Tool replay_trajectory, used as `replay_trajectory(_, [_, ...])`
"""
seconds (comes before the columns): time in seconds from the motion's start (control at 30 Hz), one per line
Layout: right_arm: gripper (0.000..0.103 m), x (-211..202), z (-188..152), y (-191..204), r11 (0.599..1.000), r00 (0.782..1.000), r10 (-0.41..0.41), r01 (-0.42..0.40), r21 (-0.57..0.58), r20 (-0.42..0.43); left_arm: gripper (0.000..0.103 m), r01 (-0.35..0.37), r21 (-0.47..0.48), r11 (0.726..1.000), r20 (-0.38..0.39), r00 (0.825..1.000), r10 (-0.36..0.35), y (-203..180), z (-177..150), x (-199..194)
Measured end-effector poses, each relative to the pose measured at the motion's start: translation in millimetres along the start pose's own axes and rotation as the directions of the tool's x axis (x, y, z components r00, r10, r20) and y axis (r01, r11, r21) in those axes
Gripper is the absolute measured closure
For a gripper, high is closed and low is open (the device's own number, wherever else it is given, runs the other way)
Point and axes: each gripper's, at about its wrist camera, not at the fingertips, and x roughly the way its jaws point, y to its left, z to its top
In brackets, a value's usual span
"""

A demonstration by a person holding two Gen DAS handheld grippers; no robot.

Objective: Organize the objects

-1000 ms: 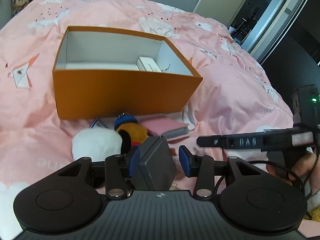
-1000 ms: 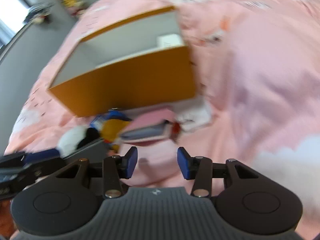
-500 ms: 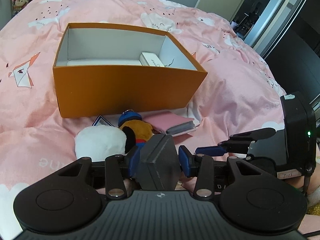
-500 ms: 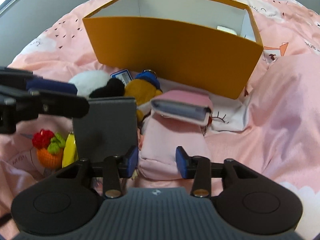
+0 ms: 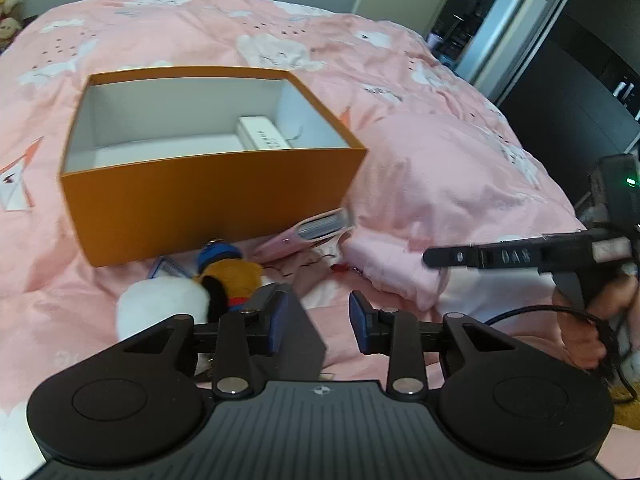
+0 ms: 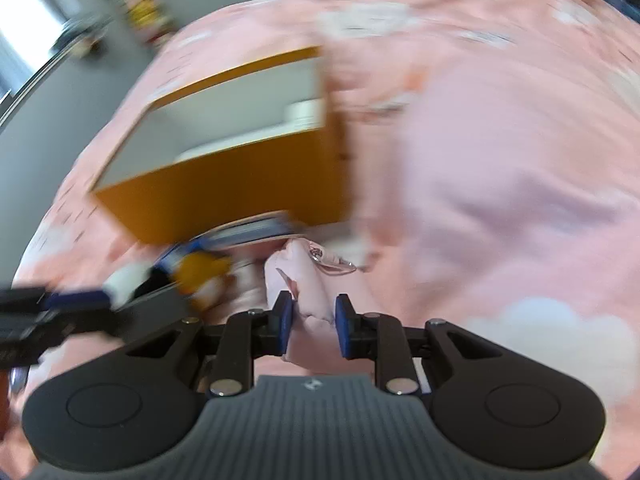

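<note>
Left wrist view. Pink quilted bedspread [image 5: 440,152], soft and rumpled, printed with white clouds. Upper left of centre: open orange cardboard box [image 5: 208,204], rigid, matt, white inside, with a small white carton [image 5: 262,138] lying in its far right corner. In front of the box wall, a slim pink wallet [image 5: 308,234], an orange plush toy [image 5: 234,274] with a blue cap, and a white fluffy ball [image 5: 160,306].

Left gripper [image 5: 316,328] at bottom centre: jaws have just been closing, but a gap remains. A dark grey, hard-edged block [image 5: 302,340] sits against the left blue pad and stops short of the right one. It may lie under the fingers rather than between them.

At right, the right gripper's black finger reaches in above a pink fabric pouch [image 5: 396,268]. A hand [image 5: 584,320] holds the handle.

Right wrist view, badly smeared. The box is an orange blur in the upper left and the toys are streaks at middle left. Right gripper [image 6: 315,328] at lower centre: jaws have just been closing and are now clamped on the pouch [image 6: 310,300]. The soft, creased cloth fills the space between the blue pads, with a small metal clasp at its far end.
</note>
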Motion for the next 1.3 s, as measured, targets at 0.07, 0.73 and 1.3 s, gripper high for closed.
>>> replay_trajectory(0.07, [0.082,-3,3,-14,0.998,0.999,-0.042,0.041,0.048,0.023,0.066,0.017,0.013,1.000,-0.009,1.000,-0.017,-5,4,4])
replay_trajectory(0.73, [0.071,29,16,77,0.786,0.964,-0.265,0.238,-0.570,0.037,0.067,0.046,-0.011,0.999,-0.117,0.992,-0.047,7,43,38])
replay_trajectory(1.3, [0.092,30,47,14,0.906,0.989,-0.147,0.125,-0.405,-0.024,0.049,-0.088,-0.238,0.967,-0.461,0.887,-0.032,34,77,145])
